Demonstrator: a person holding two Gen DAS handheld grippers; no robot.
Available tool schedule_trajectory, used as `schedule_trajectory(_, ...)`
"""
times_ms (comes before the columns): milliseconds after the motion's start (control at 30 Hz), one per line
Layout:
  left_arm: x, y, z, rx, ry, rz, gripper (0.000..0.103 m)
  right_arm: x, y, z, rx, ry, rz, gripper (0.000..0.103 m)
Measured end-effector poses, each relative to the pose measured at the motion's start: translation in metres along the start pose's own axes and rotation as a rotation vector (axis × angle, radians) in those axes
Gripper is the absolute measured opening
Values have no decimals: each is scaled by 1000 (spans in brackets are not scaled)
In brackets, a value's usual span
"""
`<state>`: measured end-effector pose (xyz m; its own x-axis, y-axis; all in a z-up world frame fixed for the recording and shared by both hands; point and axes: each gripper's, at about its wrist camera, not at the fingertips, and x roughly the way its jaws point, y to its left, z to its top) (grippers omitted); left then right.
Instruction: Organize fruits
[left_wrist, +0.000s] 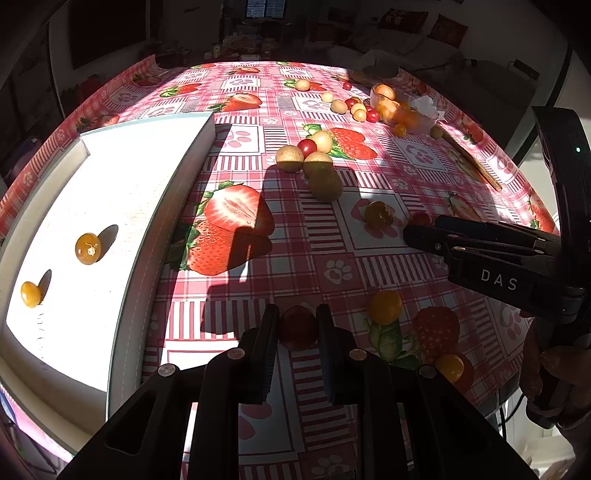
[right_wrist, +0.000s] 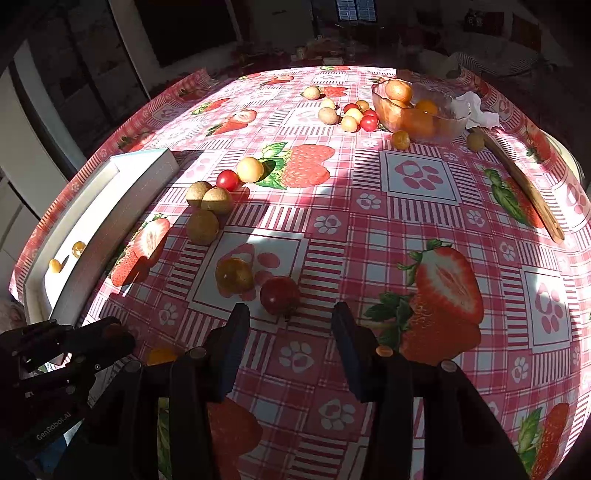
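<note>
My left gripper (left_wrist: 297, 326) is shut on a red cherry tomato (left_wrist: 297, 328), low over the strawberry-print tablecloth. A white tray (left_wrist: 133, 236) at the left holds two yellow tomatoes (left_wrist: 88, 248). My right gripper (right_wrist: 290, 328) is open, its fingers just short of another red tomato (right_wrist: 279, 294) beside a dark yellow one (right_wrist: 233, 275). The right gripper also shows in the left wrist view (left_wrist: 417, 230). A cluster of brown longans (right_wrist: 208, 201) with a red tomato lies further off.
A glass bowl (right_wrist: 384, 107) with orange fruits stands at the far right, with more small fruits (right_wrist: 349, 114) beside it. A wooden stick (right_wrist: 524, 184) lies along the right side. Two yellow tomatoes (left_wrist: 384, 307) lie right of my left gripper.
</note>
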<state>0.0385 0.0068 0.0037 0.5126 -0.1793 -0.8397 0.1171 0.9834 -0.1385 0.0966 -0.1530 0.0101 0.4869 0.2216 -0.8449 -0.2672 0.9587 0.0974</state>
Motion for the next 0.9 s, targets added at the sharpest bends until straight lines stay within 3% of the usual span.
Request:
schedule_trajectory(133, 0, 1, 0, -6, 2, -3, 22, 11, 15, 11, -72, -20, -59, 45)
schedule_trajectory(200, 0, 1, 0, -7, 0, -5, 22, 11, 15, 12, -60, -19, -44, 22)
schedule_trajectory(500, -11, 5, 3, -18, -36, -49, 22, -10, -8, 5, 123, -7, 103, 23)
schedule_trajectory(900, -49, 40, 7, -53, -113, -19, 22, -32, 28, 27, 131, -22, 235, 23)
